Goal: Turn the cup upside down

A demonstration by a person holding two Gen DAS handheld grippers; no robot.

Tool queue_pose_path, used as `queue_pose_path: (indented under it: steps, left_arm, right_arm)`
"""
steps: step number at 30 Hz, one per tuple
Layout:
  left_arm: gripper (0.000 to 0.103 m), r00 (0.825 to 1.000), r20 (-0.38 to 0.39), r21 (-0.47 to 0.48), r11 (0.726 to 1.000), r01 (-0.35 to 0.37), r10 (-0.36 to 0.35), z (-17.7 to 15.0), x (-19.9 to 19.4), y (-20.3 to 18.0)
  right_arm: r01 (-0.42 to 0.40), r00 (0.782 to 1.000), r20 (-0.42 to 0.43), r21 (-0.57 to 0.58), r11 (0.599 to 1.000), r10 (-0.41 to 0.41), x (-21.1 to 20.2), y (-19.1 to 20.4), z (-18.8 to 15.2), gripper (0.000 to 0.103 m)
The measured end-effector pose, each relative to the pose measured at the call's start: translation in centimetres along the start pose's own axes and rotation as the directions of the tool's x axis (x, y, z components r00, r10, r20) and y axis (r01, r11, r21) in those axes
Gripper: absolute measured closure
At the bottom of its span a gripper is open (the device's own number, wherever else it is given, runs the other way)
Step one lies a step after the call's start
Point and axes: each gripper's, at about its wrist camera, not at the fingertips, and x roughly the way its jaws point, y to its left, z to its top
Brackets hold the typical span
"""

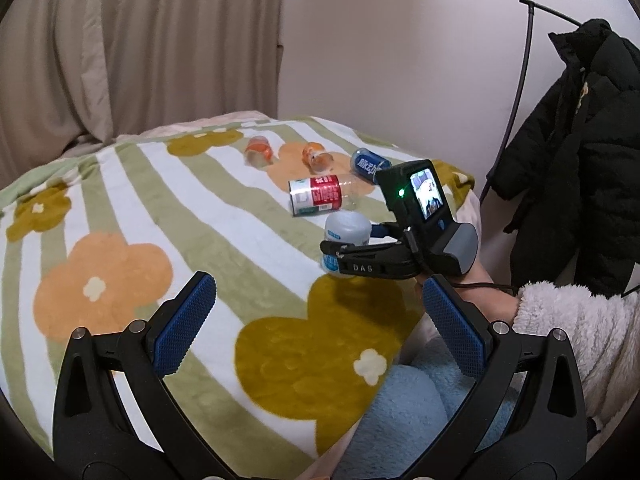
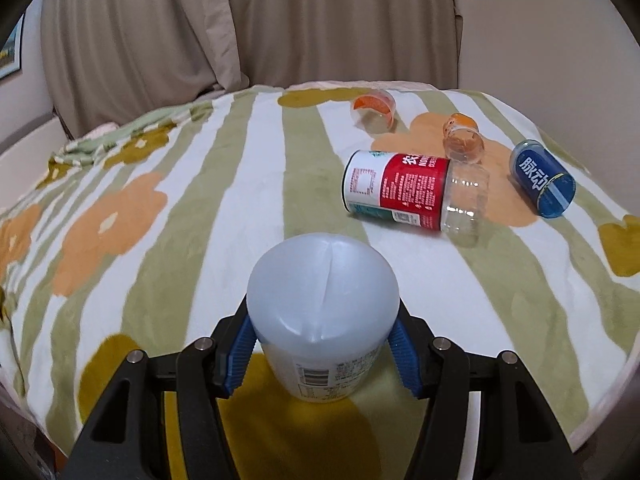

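A pale translucent white cup (image 2: 322, 312) with a printed label stands bottom-up between the fingers of my right gripper (image 2: 322, 354), which is shut on its sides just above the flowered blanket (image 2: 200, 208). In the left wrist view the same cup (image 1: 345, 236) shows held by the right gripper (image 1: 352, 256) near the blanket's right edge. My left gripper (image 1: 316, 328) is open and empty, hovering over the near part of the blanket (image 1: 160, 208), apart from the cup.
Lying on the blanket beyond the cup: a red-and-white labelled clear cup (image 2: 416, 194), a blue cup (image 2: 542, 178), two orange-tinted clear cups (image 2: 374, 110) (image 2: 464, 140). Curtains hang behind. A black coat (image 1: 580, 152) hangs at the right.
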Motion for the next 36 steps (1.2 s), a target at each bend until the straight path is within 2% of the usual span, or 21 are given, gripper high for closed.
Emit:
queue_pose_path:
  steps: [9, 10, 11, 13, 15, 18, 22, 27, 30, 32, 36]
  left_arm:
    - [0.000, 1.000, 0.008, -0.016, 1.000, -0.002, 0.002, 0.0, -0.4, 0.1]
    - [0.000, 1.000, 0.011, -0.019, 1.000, -0.004, 0.004, 0.1, -0.5, 0.1]
    - [0.000, 1.000, 0.012, -0.022, 1.000, -0.004, 0.004, 0.1, -0.5, 0.1]
    - [0.000, 1.000, 0.015, -0.029, 1.000, -0.001, 0.002, 0.1, -0.7, 0.2]
    - [0.000, 1.000, 0.019, -0.031, 0.999, -0.006, 0.007, 0.0, -0.8, 0.3]
    - [0.000, 1.000, 0.017, -0.038, 0.999, -0.006, 0.007, 0.1, -0.9, 0.3]
    - [0.000, 1.000, 0.018, -0.050, 0.999, -0.012, 0.012, 0.7, -1.1, 0.3]
    - [0.000, 0.997, 0.065, -0.057, 0.998, -0.038, 0.041, 1.8, -2.3, 0.2]
    - [0.000, 0.993, 0.103, -0.064, 0.997, -0.043, 0.050, 2.7, -3.2, 0.2]
    - [0.000, 0.989, 0.127, -0.048, 0.997, -0.065, 0.070, 3.8, -3.5, 0.0]
    - [0.000, 0.973, 0.200, -0.002, 0.993, -0.114, 0.112, 7.5, -4.0, -1.0]
  right_arm:
    - [0.021, 0.999, -0.037, -0.027, 0.999, -0.022, 0.1, 0.1, 0.0, 0.046]
    - [0.020, 0.999, -0.038, -0.022, 1.000, -0.021, 0.1, 0.0, 0.1, 0.041]
    - [0.022, 0.999, -0.043, -0.015, 1.000, -0.022, 0.1, -0.2, 0.1, 0.024]
    - [0.023, 0.999, -0.042, 0.003, 1.000, -0.023, 0.2, -0.4, 0.1, 0.000]
    - [0.027, 1.000, -0.014, 0.006, 1.000, -0.026, -0.2, -0.6, 0.0, 0.000]
    - [0.041, 0.999, -0.033, -0.010, 0.999, -0.042, -0.1, -0.5, -0.2, 0.000]
    - [0.013, 1.000, -0.021, 0.012, 1.000, -0.012, -0.7, -0.6, -0.3, 0.000]
    - [0.020, 0.999, 0.046, 0.036, 0.999, -0.022, -5.4, -0.8, 0.5, 0.000]
    - [0.081, 0.993, 0.089, 0.008, 0.997, -0.081, -10.1, -0.6, 1.5, 0.000]
    - [0.142, 0.976, 0.165, 0.003, 0.990, -0.141, -14.3, -0.3, 2.2, 0.000]
    - [0.195, 0.935, 0.295, 0.033, 0.980, -0.196, -21.3, 0.0, 3.3, 0.000]
